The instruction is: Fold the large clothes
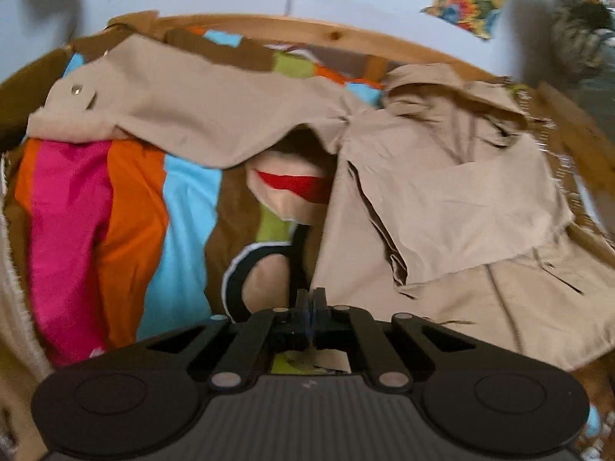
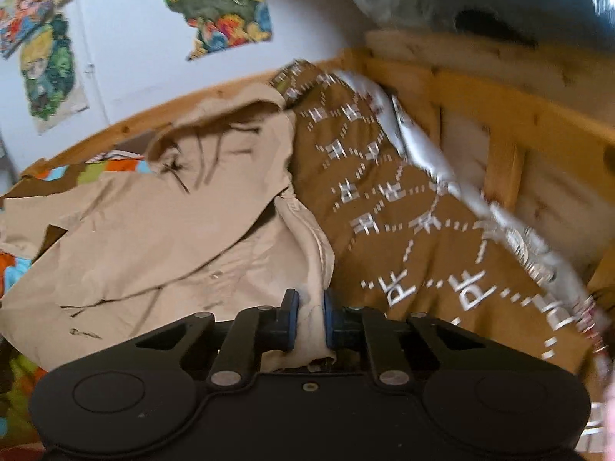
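From the left wrist, a beige cotton jacket with metal snap buttons (image 1: 442,199) lies spread and rumpled across a bedspread of bright pink, orange, blue and brown stripes (image 1: 115,230), on a bed with a pale wooden frame (image 1: 307,30). One sleeve (image 1: 173,111) stretches out to the left, its cuff showing a snap; the body lies to the right with a flap turned over on itself. The left tongs (image 1: 310,299) are together, pads meeting with nothing visibly between them, poised above the bedspread just beside the jacket's edge

From the right wrist, the same jacket (image 2: 153,238) lies to the left, butted against a brown quilt with a white letter pattern (image 2: 403,230). The right tongs (image 2: 308,319) are clamped on a gathered fold of the jacket's near edge, the cloth bunched between the blue pads

The cloth looks light to middling in weight, soft and limp, so it should sag and drag rather than keep shape; creases suggest it will hold a fold once pressed. Seams, hem corners and the cuff seem the firmest places to pinch, since thicker stitched edges are less likely to slip
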`<act>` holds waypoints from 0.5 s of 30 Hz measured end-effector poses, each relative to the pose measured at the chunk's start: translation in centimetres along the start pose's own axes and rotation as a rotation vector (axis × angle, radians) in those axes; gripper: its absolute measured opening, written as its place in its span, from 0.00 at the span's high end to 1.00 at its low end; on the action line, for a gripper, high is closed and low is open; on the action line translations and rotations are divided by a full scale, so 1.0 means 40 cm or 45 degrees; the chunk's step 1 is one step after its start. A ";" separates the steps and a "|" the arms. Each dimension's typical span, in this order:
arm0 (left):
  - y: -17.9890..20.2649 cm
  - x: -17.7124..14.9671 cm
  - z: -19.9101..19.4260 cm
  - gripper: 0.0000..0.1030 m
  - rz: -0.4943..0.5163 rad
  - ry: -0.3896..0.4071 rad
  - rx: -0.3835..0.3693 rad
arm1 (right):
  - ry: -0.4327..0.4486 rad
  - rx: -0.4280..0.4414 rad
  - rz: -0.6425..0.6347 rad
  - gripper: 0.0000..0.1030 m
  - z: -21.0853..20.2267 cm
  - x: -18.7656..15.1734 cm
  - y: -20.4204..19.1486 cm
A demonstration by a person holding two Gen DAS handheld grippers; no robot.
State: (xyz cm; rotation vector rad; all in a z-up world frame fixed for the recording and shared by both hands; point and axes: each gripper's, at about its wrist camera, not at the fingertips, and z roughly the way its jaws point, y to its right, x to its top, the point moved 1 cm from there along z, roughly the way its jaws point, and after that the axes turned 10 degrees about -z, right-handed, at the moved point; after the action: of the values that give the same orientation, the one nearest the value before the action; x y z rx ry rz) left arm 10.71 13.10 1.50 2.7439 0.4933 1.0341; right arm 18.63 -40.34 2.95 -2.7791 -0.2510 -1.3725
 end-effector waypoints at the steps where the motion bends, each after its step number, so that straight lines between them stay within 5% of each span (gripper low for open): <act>1: 0.003 -0.004 -0.022 1.00 0.010 -0.020 -0.013 | -0.002 0.004 -0.007 0.87 -0.030 0.011 0.001; 7: -0.022 -0.070 -0.079 1.00 0.024 -0.205 -0.051 | -0.078 -0.034 -0.094 0.87 -0.128 -0.022 0.012; 15: -0.075 -0.060 -0.046 0.88 -0.068 -0.199 -0.050 | -0.134 -0.088 -0.127 0.73 -0.064 -0.113 -0.007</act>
State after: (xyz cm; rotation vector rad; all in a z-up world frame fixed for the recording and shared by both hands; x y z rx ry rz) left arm 7.07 15.10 0.61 2.7326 0.5128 0.8000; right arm 13.87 -40.89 0.91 -2.9379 -0.3570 -1.2796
